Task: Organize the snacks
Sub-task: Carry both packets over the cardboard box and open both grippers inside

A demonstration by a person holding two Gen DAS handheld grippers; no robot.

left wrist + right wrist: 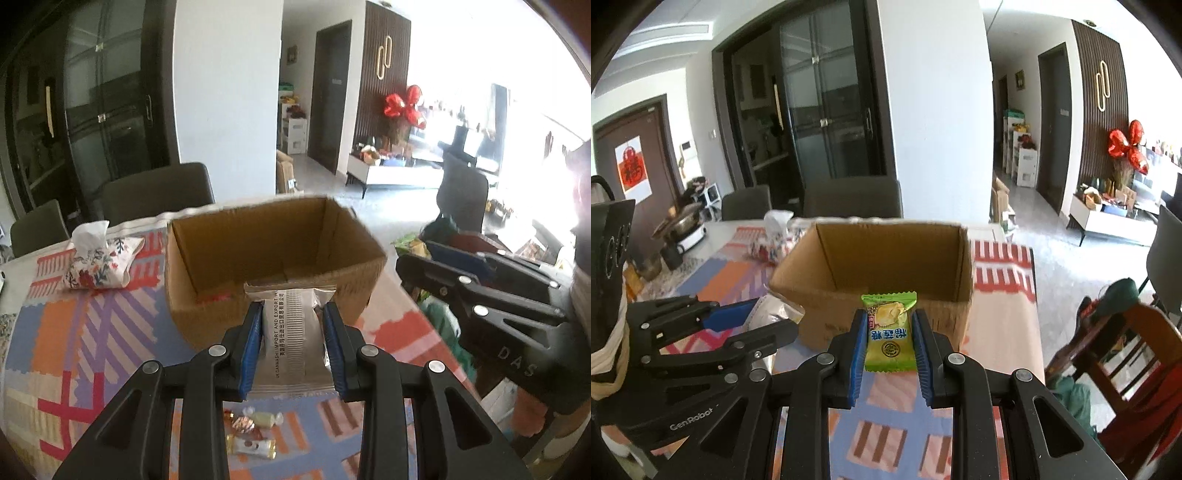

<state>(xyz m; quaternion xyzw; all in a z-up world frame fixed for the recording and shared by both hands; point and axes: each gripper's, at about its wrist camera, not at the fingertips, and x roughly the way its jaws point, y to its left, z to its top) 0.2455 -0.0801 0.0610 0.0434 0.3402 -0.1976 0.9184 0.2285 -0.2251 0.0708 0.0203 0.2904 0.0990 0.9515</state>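
Observation:
My left gripper (291, 314) is shut on a silver-white snack packet (290, 332) and holds it above the table, just short of the open cardboard box (258, 236). My right gripper (889, 319) is shut on a green durian candy packet (889, 332), also in front of the box (886, 251). Something red lies on the box floor (214, 297). A few wrapped candies (255, 432) lie on the patterned tablecloth below the left gripper. The right gripper shows at the right of the left wrist view (436, 258); the left gripper with its packet shows at the left of the right wrist view (753, 314).
A floral tissue pack (99, 262) lies left of the box. Dark chairs (159, 192) stand behind the table. A pot and cups (679, 229) sit at the far left. A wooden chair with clothes (1126, 343) stands right of the table edge.

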